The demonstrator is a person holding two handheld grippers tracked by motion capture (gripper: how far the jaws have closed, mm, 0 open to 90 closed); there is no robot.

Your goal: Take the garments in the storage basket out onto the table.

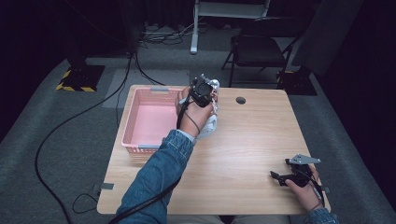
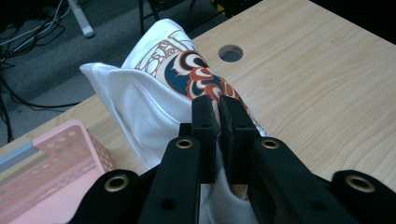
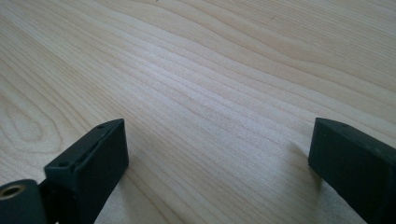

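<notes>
Right tool (image 1: pixel 280 176) sits idle at the near right corner of the light wooden desk (image 1: pixel 252 140), jaws spread wide over bare wood in the right gripper view, grasping nothing.

Left tool (image 2: pixel 218 116) is clenched on the white cotton garment with the orange, navy and brown swirl print (image 2: pixel 154 93). In the left gripper view the jaws pinch a fold of it, cloth bunched on both sides of the pads.

We judge the pickup done and the transfer not yet. In the high view the garment (image 1: pixel 210 122) hangs from our left tool (image 1: pixel 205 88) just beside the right wall of the pink perforated plastic basket (image 1: pixel 135 116), near the desk's far edge. The basket looks empty inside. Left to do, as we read it: carry the cloth over the rim, lower, release.

Garment state: crumpled, partly folded, print side showing near the jaws, plain white flap standing up on the basket side. Lower end trails toward the desk; we cannot tell whether it touches.

Beyond it, a round cable hole in the desk (image 2: pixel 230 52).
</notes>
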